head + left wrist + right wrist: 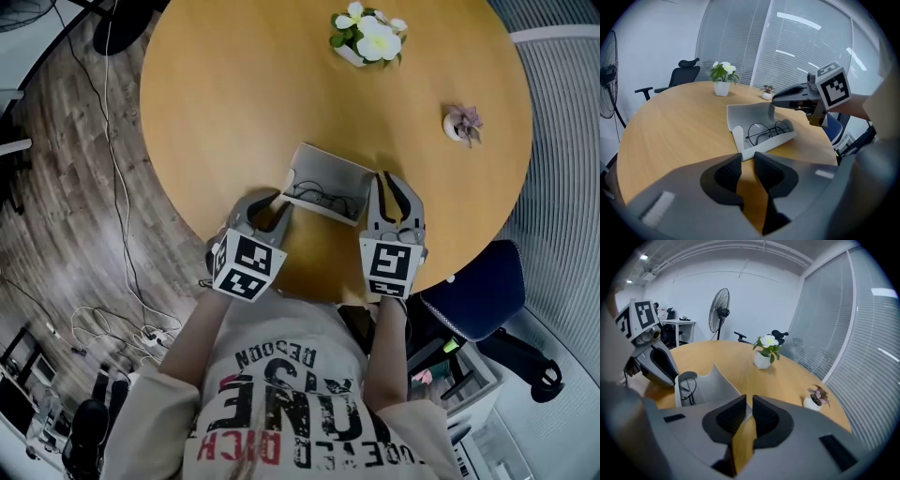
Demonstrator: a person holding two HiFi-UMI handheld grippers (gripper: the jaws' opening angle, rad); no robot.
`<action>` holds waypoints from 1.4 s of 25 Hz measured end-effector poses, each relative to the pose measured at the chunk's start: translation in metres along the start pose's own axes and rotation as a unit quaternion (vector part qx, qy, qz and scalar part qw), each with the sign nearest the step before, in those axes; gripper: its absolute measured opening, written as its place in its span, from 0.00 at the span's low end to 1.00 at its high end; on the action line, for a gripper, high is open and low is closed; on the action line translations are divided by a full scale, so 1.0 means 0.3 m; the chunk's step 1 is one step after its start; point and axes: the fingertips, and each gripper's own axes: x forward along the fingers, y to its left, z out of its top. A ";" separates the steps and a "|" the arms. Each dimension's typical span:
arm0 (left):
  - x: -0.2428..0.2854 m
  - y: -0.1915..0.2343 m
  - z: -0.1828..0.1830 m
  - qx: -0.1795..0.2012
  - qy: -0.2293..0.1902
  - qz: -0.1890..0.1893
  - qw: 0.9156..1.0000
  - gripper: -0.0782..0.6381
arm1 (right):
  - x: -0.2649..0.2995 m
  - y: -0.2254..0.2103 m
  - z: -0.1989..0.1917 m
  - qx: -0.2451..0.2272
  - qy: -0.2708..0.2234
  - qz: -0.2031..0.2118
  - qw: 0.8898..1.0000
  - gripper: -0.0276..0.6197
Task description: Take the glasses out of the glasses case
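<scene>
Nearest, the person's forearms reach out over the near rim of the round wooden counter (253,94), each hand carrying a gripper topped with a square-marker cube.

The left gripper (746,159) slants down at the left end of the glasses case (745,115). Its jaws stand a little apart, and the near corner of the case's base sits right in the gap at their tips, where the pads appear to pinch it.

The right gripper (749,401) is just beside the right end of the case, up by the raised lid. Its jaws are drawn close, with only a narrow slit between the pads. Nothing is in that slit, and only bare wood shows through it.

The pale grey case lies between the two grippers, close to the near edge of the counter. It is open, with the base flat on the wood and the lid standing up along its far side. The glasses (766,131), thin dark frames with round lenses, lie inside the base, and neither gripper touches them.

Farther out on the right is a small pot with a pinkish plant (462,124). At the far side stands a white pot of white flowers (368,37), well apart from the case.

Beyond the counter are a standing fan (721,310) and a wall of window blinds.
</scene>
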 end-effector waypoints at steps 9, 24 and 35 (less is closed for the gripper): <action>-0.001 0.002 -0.003 -0.001 0.000 0.002 1.000 0.25 | 0.007 -0.007 0.002 0.032 -0.007 0.002 0.999 0.12; -0.037 0.025 0.025 -0.034 -0.037 0.011 0.999 0.23 | -0.164 0.010 0.096 0.168 -0.093 0.017 0.981 0.12; -0.200 -0.006 0.152 -0.015 -0.136 0.026 0.990 0.18 | -0.382 0.027 0.137 0.300 -0.165 0.024 0.939 0.08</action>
